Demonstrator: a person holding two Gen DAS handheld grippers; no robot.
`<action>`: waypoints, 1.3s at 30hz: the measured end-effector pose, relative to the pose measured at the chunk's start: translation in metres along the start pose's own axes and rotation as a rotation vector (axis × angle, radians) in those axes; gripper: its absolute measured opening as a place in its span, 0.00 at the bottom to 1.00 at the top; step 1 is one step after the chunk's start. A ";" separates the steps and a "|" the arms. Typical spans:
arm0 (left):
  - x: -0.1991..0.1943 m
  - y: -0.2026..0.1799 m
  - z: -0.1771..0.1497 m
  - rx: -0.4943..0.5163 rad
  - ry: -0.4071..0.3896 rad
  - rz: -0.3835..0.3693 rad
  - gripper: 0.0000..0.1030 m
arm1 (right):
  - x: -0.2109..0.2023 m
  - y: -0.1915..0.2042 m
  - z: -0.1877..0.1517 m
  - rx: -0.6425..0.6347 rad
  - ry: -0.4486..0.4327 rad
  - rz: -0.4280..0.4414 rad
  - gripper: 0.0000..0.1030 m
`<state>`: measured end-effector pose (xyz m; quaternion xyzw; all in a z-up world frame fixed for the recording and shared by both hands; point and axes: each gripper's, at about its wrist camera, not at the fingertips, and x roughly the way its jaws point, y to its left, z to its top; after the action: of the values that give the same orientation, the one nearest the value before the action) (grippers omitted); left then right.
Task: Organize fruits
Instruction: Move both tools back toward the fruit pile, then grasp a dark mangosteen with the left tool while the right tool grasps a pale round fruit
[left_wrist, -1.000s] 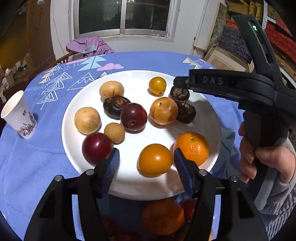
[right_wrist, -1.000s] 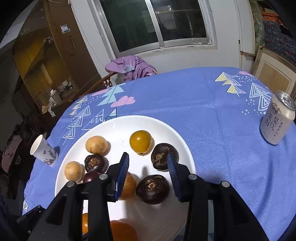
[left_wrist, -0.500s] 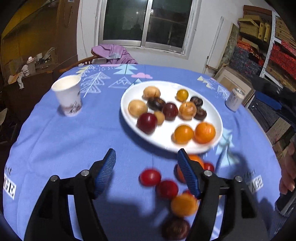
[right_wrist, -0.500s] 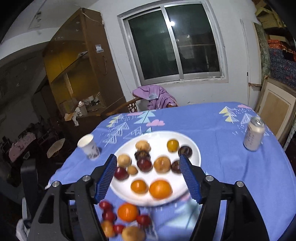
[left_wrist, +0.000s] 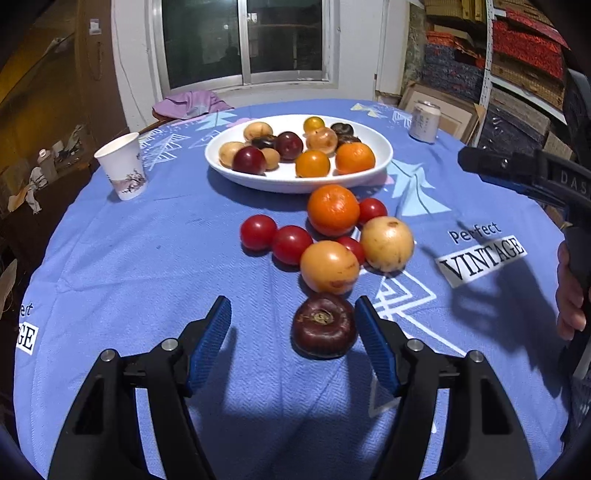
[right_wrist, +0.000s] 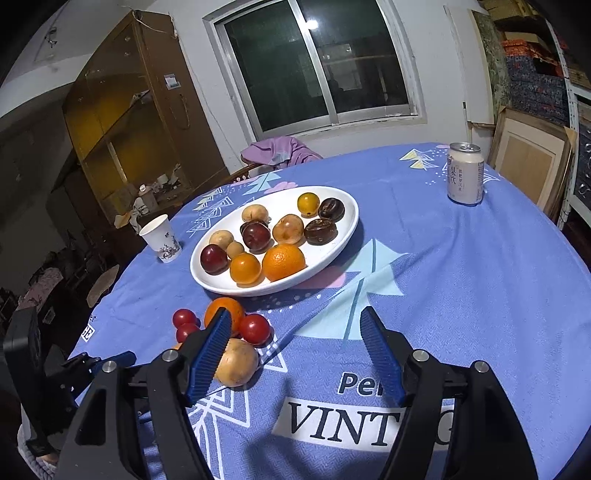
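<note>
Here both released: left gripper straddles dark fruit, right gripper opening over bare cloth.

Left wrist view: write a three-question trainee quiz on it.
1. True or false: the can stands on the white plate.
2. Which fruit lies nearest the left gripper? A) the dark purple fruit B) a banana C) a green apple
3. Count: how many small red fruits lie on the cloth, off the plate?

Key: 1 false, it stands on the cloth; 2 A; 3 four.
</note>
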<state>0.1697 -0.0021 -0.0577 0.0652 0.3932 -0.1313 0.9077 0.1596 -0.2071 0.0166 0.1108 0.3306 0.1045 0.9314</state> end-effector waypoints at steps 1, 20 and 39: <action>0.002 -0.001 0.000 0.002 0.008 -0.005 0.66 | 0.000 0.001 -0.001 0.000 0.002 0.000 0.72; 0.011 0.036 0.000 -0.097 0.055 0.115 0.73 | 0.000 0.005 -0.002 -0.024 0.007 0.005 0.75; 0.029 0.030 0.003 -0.074 0.091 0.021 0.41 | 0.006 0.024 -0.011 -0.096 0.044 0.018 0.75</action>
<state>0.1990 0.0203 -0.0765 0.0415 0.4381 -0.1039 0.8919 0.1543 -0.1808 0.0109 0.0664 0.3447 0.1309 0.9272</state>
